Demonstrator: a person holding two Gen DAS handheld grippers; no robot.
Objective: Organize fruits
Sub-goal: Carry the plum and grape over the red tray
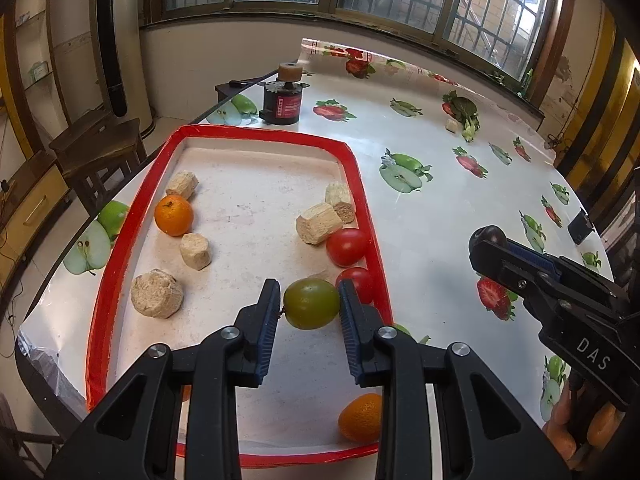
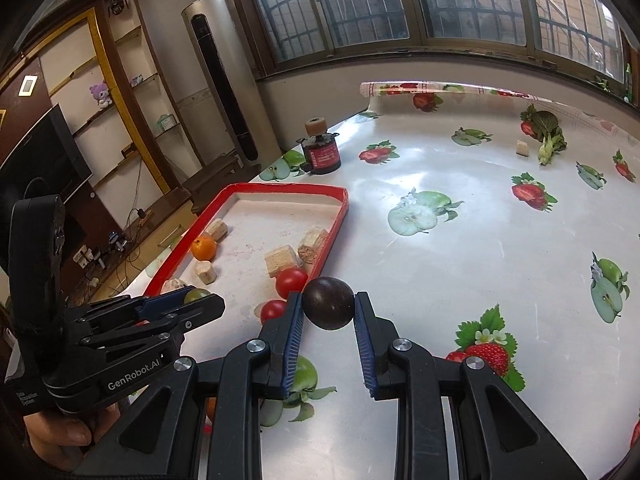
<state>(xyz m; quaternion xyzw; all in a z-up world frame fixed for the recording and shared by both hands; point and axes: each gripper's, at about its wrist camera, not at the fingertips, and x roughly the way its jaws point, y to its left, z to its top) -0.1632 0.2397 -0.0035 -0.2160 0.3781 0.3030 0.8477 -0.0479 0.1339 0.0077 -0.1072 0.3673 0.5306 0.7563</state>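
Observation:
My left gripper is shut on a green fruit, held above the red-rimmed tray. In the tray lie an orange, a second orange at the near edge, two red tomatoes by the right rim, and several pale wood chunks. My right gripper is shut on a dark purple fruit, just right of the tray's rim over the tablecloth. In the left wrist view the right gripper shows at the right with the dark fruit.
A black and red jar with a cork top stands behind the tray. A leafy vegetable and a small pale chunk lie far right on the fruit-print tablecloth. A wooden stool stands left of the table.

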